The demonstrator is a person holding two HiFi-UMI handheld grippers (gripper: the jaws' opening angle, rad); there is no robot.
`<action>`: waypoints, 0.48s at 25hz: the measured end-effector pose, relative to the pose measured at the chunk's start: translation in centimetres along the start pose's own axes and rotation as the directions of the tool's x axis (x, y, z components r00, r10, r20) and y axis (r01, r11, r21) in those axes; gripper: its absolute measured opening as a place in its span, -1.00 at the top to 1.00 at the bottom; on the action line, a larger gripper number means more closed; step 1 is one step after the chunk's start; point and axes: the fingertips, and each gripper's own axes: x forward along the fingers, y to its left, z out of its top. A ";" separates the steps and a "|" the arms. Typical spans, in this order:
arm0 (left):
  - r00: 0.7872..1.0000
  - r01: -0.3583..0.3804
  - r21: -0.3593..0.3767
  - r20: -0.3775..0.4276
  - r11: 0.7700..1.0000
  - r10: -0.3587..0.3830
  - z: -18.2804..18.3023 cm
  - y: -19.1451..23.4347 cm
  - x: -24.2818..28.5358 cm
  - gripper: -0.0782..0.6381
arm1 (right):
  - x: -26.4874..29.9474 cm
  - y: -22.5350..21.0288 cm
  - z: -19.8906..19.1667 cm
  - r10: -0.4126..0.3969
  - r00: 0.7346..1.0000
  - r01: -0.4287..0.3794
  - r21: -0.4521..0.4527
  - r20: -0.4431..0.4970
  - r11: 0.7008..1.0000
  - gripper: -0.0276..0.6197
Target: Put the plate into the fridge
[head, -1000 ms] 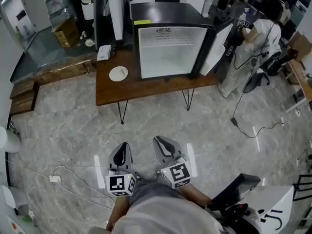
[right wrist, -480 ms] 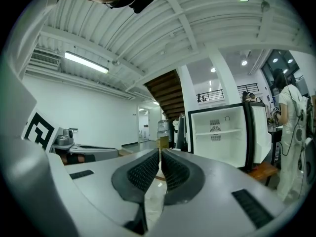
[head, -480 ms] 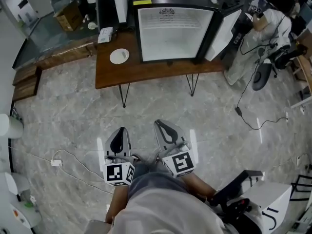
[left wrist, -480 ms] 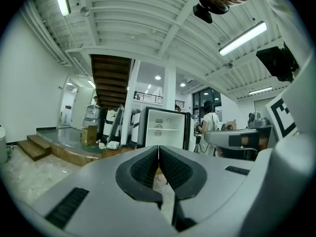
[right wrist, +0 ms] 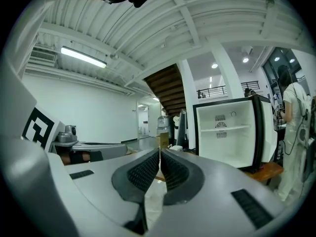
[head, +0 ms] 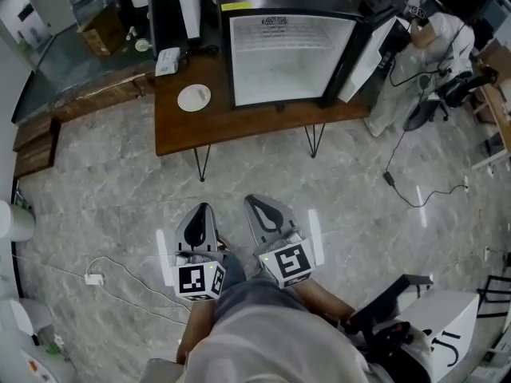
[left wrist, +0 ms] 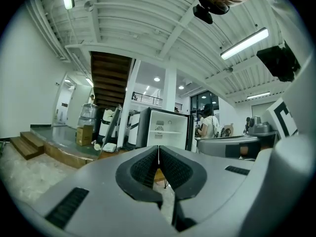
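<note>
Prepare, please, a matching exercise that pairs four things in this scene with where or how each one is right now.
Things:
1. plate
2. fridge
3. left gripper
4. person in white

Places or states:
A. door swung open
B. shut with nothing in it, held above the floor
C. standing past the right end of the wooden table
D. lying on the wooden table, left of the fridge

Pairs: 1-D, 2-A, 3-B, 4-C.
</note>
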 end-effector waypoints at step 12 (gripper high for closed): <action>0.996 0.084 0.071 -0.008 0.994 -0.084 3.1 22.3 7.6 0.73 | 22.5 9.4 0.9 0.013 0.998 -0.013 -0.013 -0.062 1.000 0.86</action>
